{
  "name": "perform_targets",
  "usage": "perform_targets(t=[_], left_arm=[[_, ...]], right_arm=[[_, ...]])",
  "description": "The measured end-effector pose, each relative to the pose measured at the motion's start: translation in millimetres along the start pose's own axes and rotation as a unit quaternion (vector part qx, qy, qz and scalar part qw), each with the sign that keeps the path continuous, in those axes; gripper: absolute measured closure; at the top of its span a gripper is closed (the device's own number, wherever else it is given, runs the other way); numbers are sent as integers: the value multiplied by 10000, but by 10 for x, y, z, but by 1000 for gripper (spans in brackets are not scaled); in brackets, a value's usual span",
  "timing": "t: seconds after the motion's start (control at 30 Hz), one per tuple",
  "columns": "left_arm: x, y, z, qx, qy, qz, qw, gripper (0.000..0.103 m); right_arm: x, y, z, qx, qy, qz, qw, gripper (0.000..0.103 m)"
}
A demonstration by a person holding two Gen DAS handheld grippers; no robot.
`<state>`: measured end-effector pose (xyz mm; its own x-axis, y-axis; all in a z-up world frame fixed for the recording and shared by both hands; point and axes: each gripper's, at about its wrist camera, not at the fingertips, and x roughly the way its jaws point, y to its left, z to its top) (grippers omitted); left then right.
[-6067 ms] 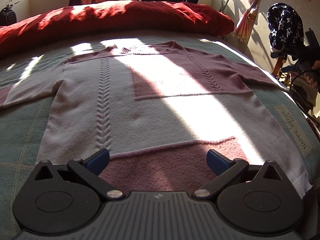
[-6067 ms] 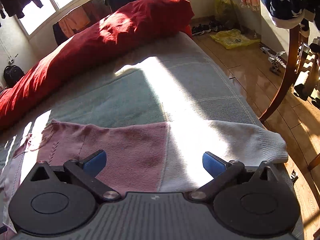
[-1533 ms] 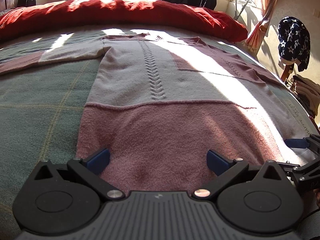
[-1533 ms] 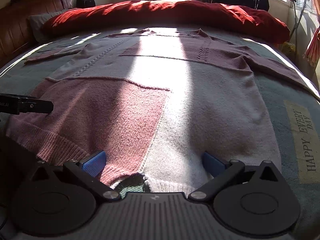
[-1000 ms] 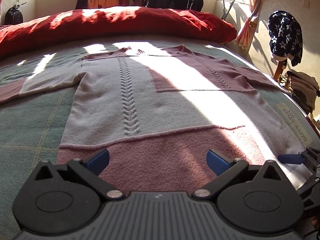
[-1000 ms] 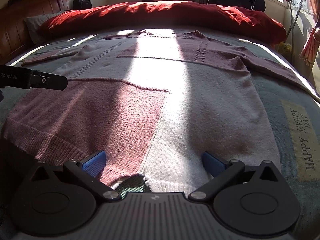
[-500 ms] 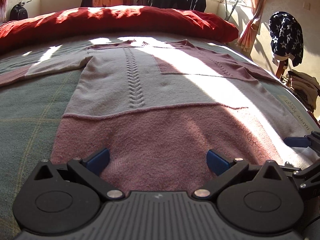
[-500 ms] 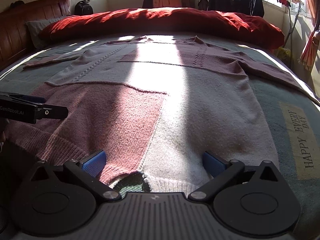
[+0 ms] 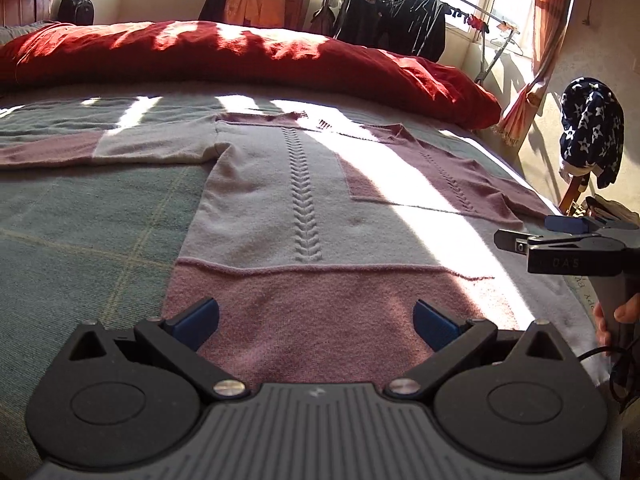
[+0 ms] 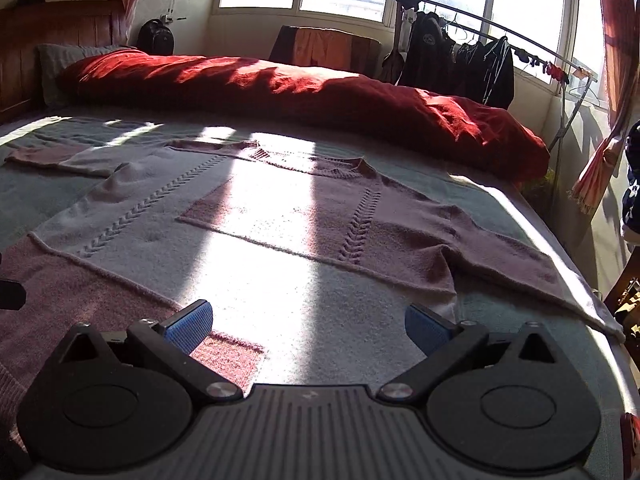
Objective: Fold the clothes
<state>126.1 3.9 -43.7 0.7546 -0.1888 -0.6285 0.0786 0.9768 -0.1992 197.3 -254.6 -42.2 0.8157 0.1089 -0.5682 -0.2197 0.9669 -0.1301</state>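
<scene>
Bed point(image 9: 80, 216), sweater point(image 9: 304, 208); tools wide, empty

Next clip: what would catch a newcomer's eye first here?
A pink-and-grey patchwork sweater spread flat over the green bedspread, sleeves out, crossed by a bright band of sunlight. Behind it a red duvet lies bunched along the far side. Both open grippers, left and right, hover over the hem.

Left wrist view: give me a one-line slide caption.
Open left gripper poised over the hem of a pink-and-white sweater spread flat on the bed, right gripper alongside.
</scene>
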Motion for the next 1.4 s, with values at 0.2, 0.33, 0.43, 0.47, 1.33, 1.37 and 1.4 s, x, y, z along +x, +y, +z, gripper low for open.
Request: perform_targets(t=[0.2, 0.33, 0.43, 0.47, 1.33, 1.37, 1.4], left_arm=[[-88, 47, 149, -75, 50, 219, 9997, 1], [-48, 15, 206, -20, 193, 298, 9994, 0], [-27, -21, 236, 41, 201, 322, 9993, 0], [-21, -29, 250, 46, 183, 321, 9993, 0], [-154, 18, 284, -84, 20, 443, 9990, 0], [-165, 2, 277, -59, 11, 410, 9991, 0], [-176, -14, 270, -33, 2, 378, 9993, 0]], right_arm=[[894, -222, 558, 1035, 548, -137, 9930, 0], [1355, -361, 772, 1702, 828, -66, 9819, 0], [1449, -505, 651, 2011, 977, -140, 9746, 0], [1475, -554, 605, 2109, 1026, -168, 9720, 0], [1233, -800, 496, 2128, 924, -569, 9711, 0], [1209, -776, 498, 2164, 944, -435, 9708, 0], [1197, -741, 480, 2158, 980, -400, 9707, 0]])
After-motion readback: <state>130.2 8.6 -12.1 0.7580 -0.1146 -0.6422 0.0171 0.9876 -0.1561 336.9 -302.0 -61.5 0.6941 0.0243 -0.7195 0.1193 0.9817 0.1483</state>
